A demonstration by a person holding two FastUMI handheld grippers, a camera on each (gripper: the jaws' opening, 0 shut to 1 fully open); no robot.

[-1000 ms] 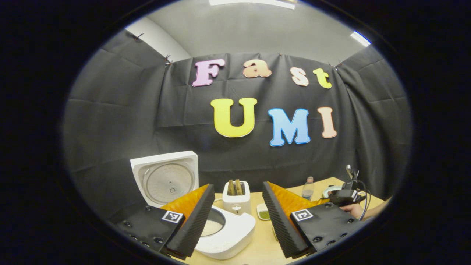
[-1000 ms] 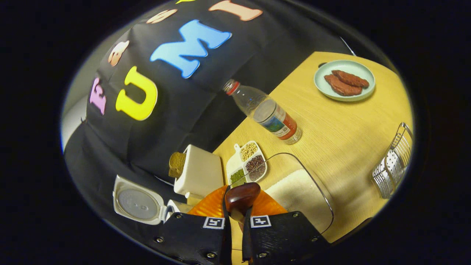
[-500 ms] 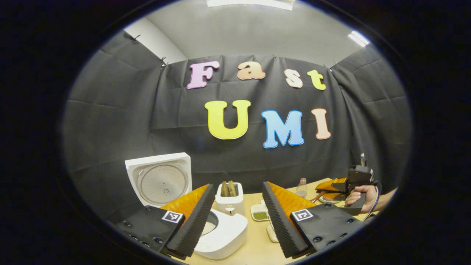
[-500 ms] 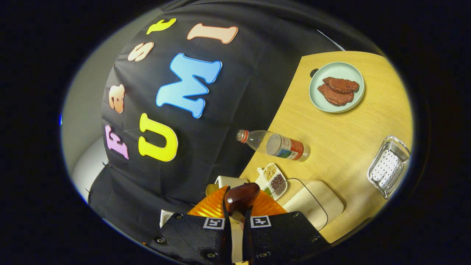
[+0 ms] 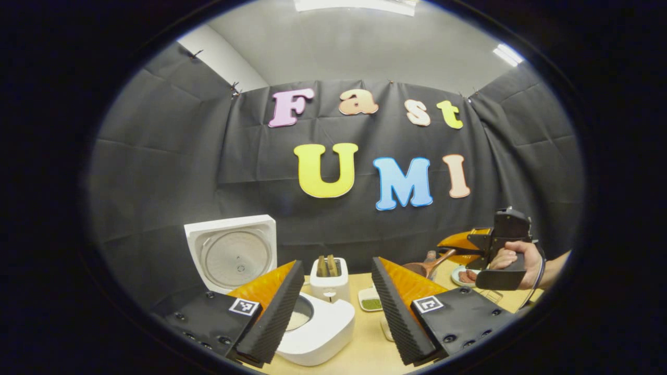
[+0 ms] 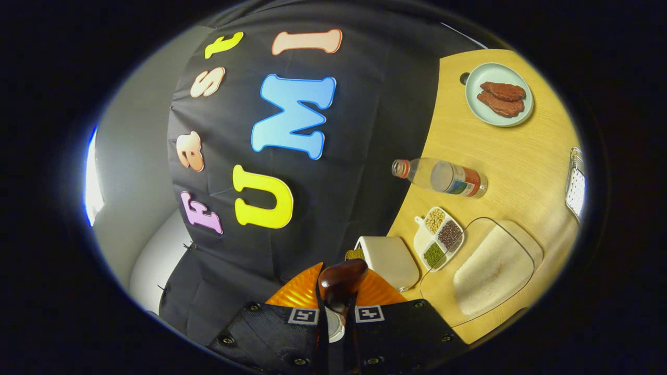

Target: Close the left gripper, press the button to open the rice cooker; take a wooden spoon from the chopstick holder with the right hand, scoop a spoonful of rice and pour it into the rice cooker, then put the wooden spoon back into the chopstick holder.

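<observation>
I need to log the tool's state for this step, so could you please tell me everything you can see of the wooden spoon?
The wooden spoon is dark reddish-brown, glossy wood. In the right gripper view its rounded bowl sticks out past the right gripper, whose two fingers are clamped on the handle just behind the bowl. In the left gripper view it is held in the air above the table, its thin handle running down and left to the bowl. Whether it carries rice cannot be told.

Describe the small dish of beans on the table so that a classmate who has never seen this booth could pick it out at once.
Find the wooden table and the white toaster at its back edge. The dish sits between the toaster and the clear tub of rice, below the lying bottle. It alone is split into compartments, holding pale, dark and green beans.
</observation>
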